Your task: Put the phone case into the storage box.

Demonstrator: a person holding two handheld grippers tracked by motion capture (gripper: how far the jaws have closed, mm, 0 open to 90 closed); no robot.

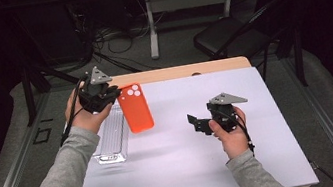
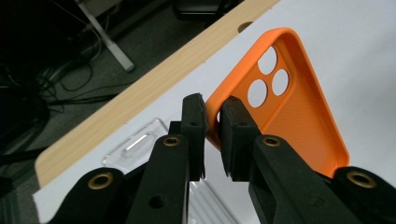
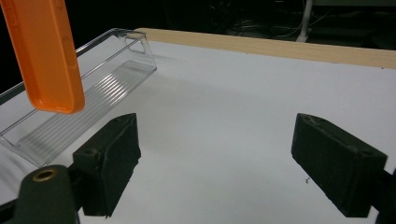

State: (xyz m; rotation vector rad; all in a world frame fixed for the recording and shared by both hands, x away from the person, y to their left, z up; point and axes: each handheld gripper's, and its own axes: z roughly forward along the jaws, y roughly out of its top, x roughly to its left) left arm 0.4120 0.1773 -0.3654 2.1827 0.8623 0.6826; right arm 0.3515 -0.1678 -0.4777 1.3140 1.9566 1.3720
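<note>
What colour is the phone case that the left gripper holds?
The phone case is orange; the left gripper view shows it best.

Left gripper (image 2: 212, 133): two black jaws rose from the bottom edge, nearly together, pinching the corner rim of an orange phone case (image 2: 299, 107). Case tilted, inner face toward the camera, three round holes near its upper end. Below it lay the white table top (image 2: 364, 56), edged by a wooden strip. A clear tray (image 2: 135, 144) sat on the table just left of the jaws. Beyond the edge, dark floor with cables.
</note>
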